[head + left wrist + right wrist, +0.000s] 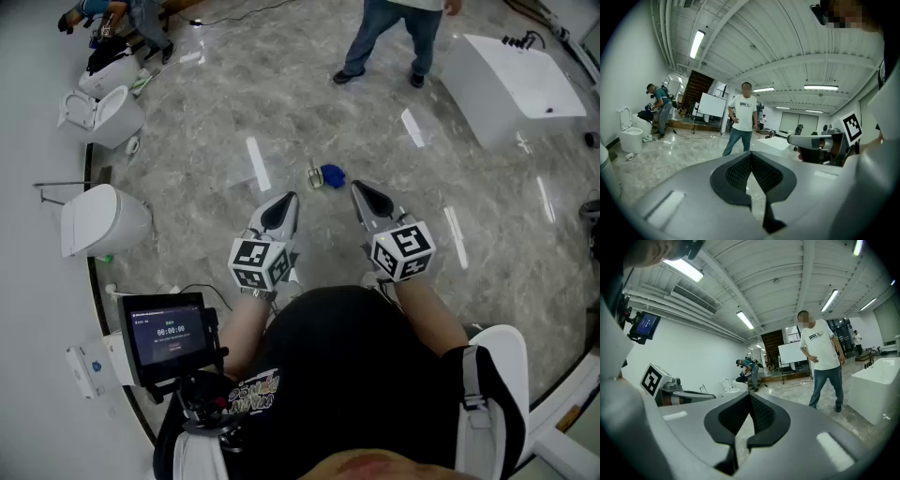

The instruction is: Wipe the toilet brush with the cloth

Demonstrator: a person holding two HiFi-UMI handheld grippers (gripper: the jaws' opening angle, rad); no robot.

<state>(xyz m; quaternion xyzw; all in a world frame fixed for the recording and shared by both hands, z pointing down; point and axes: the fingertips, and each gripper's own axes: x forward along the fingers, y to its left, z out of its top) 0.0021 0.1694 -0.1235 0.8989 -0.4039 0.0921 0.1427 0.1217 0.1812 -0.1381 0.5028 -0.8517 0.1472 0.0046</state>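
Observation:
A blue cloth (333, 174) lies crumpled on the marble floor ahead of me, with a small pale object that may be the toilet brush (315, 175) right beside it. My left gripper (287, 200) and right gripper (363, 190) are held side by side in the air, short of the cloth, pointing toward it. Both are shut with nothing between the jaws. In the left gripper view the left gripper (751, 157) has its pads pressed together, and the right gripper view shows the right gripper (750, 398) the same way. Neither gripper view shows the cloth.
Two white toilets (101, 217) (105, 111) stand along the left wall. A white bathtub (514, 84) sits at the far right. One person (392, 36) stands beyond the cloth and another (131, 21) crouches far left. A small screen (171, 336) is mounted at my lower left.

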